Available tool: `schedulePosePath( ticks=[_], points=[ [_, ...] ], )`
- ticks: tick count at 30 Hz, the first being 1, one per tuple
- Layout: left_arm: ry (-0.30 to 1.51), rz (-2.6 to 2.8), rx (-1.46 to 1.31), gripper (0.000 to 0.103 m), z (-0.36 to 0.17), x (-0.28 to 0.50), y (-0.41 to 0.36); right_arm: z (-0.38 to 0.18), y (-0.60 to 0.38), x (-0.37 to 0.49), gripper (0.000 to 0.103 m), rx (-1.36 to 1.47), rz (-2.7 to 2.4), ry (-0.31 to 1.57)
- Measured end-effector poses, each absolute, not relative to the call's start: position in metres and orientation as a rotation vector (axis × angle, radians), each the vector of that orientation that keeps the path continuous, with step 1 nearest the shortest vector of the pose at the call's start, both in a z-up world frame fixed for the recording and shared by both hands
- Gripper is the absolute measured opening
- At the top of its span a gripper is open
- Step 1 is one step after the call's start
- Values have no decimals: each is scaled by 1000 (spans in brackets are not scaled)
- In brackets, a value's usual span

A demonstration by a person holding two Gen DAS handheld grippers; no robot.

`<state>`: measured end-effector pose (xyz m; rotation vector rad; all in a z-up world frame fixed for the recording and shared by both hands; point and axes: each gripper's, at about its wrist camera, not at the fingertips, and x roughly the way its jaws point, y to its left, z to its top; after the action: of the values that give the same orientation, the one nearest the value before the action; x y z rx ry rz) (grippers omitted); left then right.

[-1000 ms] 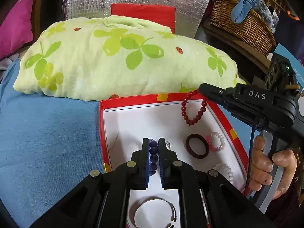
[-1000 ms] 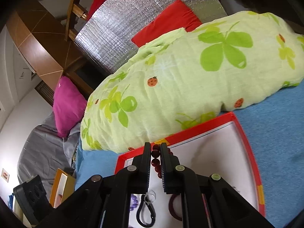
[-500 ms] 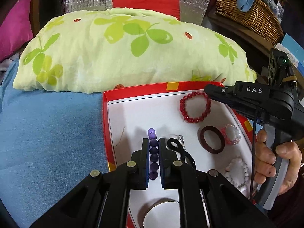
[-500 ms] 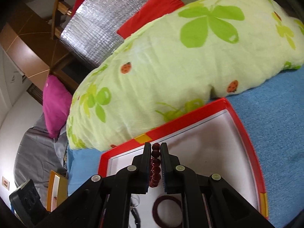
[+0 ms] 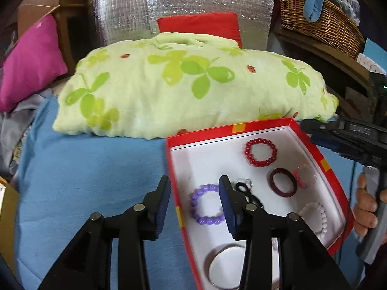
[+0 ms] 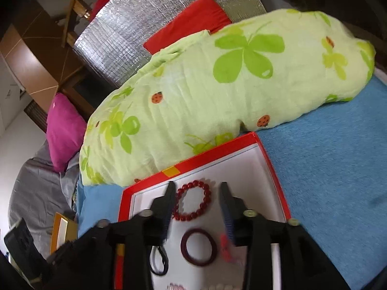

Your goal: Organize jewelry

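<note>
A red box [image 5: 321,162] with a white floor lies on the blue bedcover and holds several pieces of jewelry. My left gripper [image 5: 194,194] is open above the box's left side, with a purple bead bracelet [image 5: 206,204] lying flat below it. My right gripper [image 6: 197,199] is open above a red bead bracelet [image 6: 193,203], which lies near the box's far edge [image 5: 260,152]. A dark red bangle [image 5: 283,182], a pink ring [image 5: 304,176], a white bead bracelet [image 5: 314,213], a black cord [image 5: 244,189] and a metal bangle [image 5: 225,265] also lie in the box.
A green leaf-print pillow [image 5: 188,89] lies just behind the box. A magenta cushion [image 5: 31,60] is at the left, a red cushion [image 5: 200,26] and silver foil panel [image 5: 181,4] behind. A wicker basket [image 5: 321,21] stands on a shelf at the right. A hand holds the right gripper [image 5: 367,207].
Both grippers have opened and let go: the purple bracelet and the red bracelet now lie flat in the box. The left gripper has drawn back and to the left.
</note>
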<state>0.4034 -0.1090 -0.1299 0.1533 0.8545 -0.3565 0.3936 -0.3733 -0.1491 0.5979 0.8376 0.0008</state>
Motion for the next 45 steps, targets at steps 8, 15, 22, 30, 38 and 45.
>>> schedulePosePath(
  ticks=[8, 15, 22, 30, 38, 45],
  points=[
    [859, -284, 160, 57, -122, 386, -89, -130, -362, 346, 58, 481, -19, 806],
    [852, -266, 169, 65, -114, 360, -89, -111, -361, 301, 58, 433, -38, 758],
    [833, -262, 174, 67, -104, 325, -91, -97, -366, 245, 58, 438, -54, 721],
    [813, -255, 192, 70, -104, 277, -91, -104, -368, 178, 58, 490, -71, 738],
    [870, -236, 212, 71, -132, 231, -78, -107, -357, 140, 58, 481, -57, 749],
    [831, -211, 217, 72, -130, 203, -72, -111, -342, 122, 58, 384, -75, 771]
  ],
)
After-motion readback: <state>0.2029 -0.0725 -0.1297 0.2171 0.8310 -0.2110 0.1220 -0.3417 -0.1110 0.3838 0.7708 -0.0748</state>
